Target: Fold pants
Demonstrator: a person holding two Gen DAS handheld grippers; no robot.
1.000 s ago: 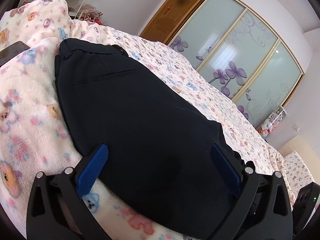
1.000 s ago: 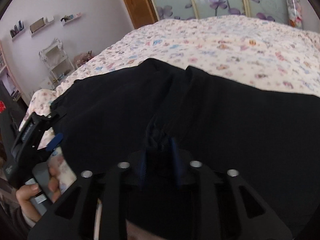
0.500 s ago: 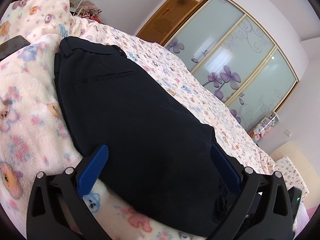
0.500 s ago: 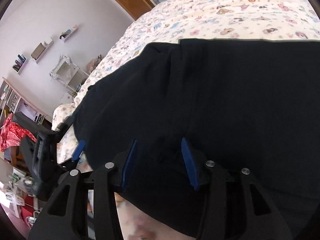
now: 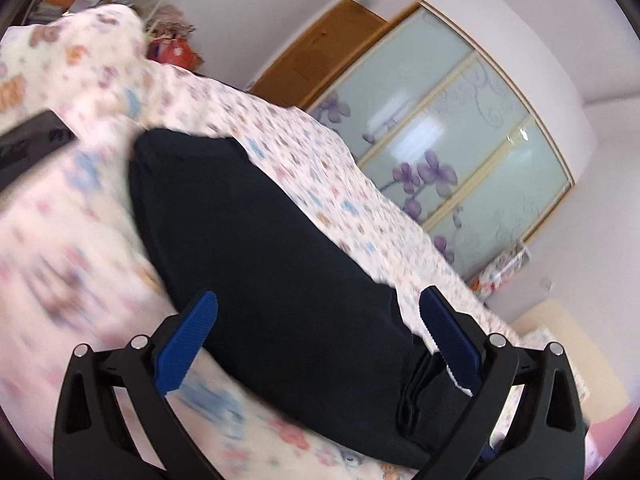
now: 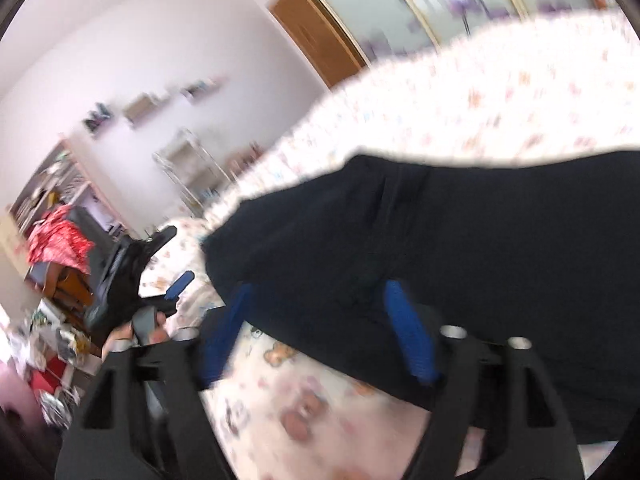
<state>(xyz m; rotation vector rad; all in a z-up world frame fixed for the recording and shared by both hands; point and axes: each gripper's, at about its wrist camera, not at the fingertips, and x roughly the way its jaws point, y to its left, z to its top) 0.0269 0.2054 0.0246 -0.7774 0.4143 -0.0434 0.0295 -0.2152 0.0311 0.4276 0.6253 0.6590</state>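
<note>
Left wrist cam: left gripper is spread wide, gripping nothing, with the dark pants folded on the floral bedspread just ahead. Right wrist cam is blurry, but the right gripper has just been opening and is now released, pants edge between its blue fingers with neither pressing.

One pair of dark pants lies folded across the middle of the left wrist view, on one bed cover printed with small bears and flowers. Two grippers appear: the left gripper at the bottom of its own view, and the right gripper at the bottom of the other. Each has two blue pads. Three frosted sliding wardrobe panels with purple flowers fill the upper right. One brown wooden door stands beside them. One red cloth hangs at the left of the right wrist view. One flat dark object, too blurred to identify, sits at the left edge.
</note>
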